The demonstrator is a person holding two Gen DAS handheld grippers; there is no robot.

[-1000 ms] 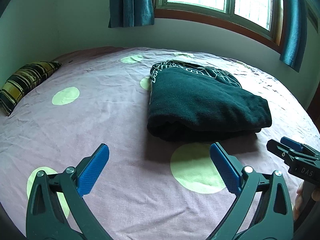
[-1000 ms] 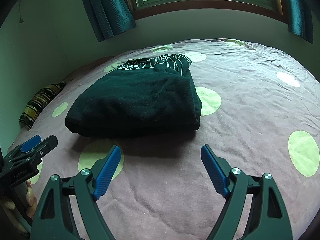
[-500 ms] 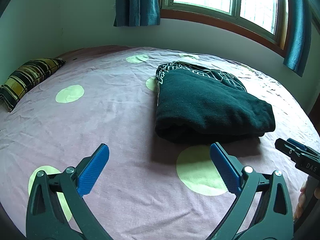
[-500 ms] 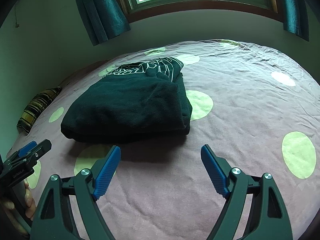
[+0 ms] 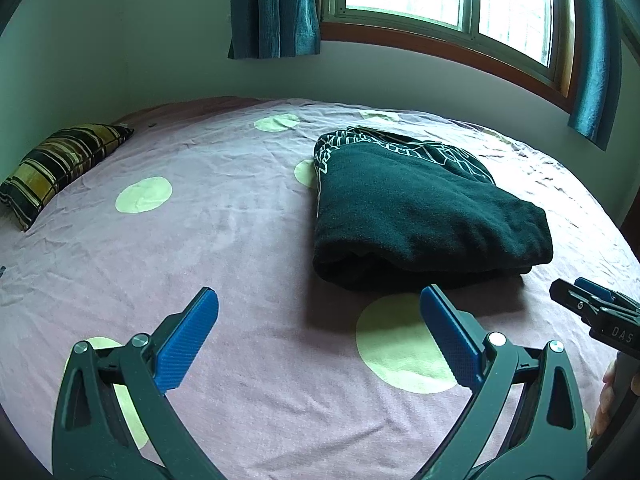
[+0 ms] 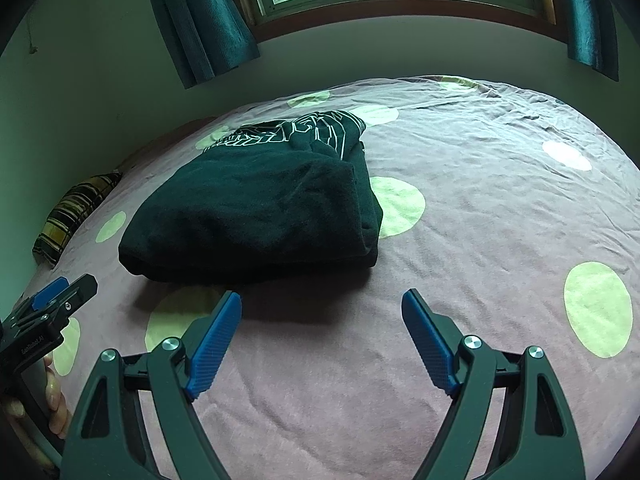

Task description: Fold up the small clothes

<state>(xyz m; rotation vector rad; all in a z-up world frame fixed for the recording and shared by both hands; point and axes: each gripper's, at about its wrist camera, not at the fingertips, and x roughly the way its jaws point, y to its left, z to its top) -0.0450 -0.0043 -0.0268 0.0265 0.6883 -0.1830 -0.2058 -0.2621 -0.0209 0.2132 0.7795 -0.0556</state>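
Currently a dark green folded garment is seen lying on a mauve bedsheet with pale green dots, its white line print showing at the far end. From the left wrist view it sits far and slightly right of the left gripper, whose blue-padded jaws are spread wide with nothing between them, only sheet and a pale dot below. The right gripper is likewise held wide apart and empty, with the garment far and to the left of it. Neither gripper is touching the cloth; both are kept on the near side of it, above the sheet. The right gripper's tip is caught at the right edge of the left view, and the left gripper's tip at the left edge of the right view, with a person's fingers wrapped on its handle. A striped pillow is placed at the far left of the bed. A window with teal curtains is set in the far wall.
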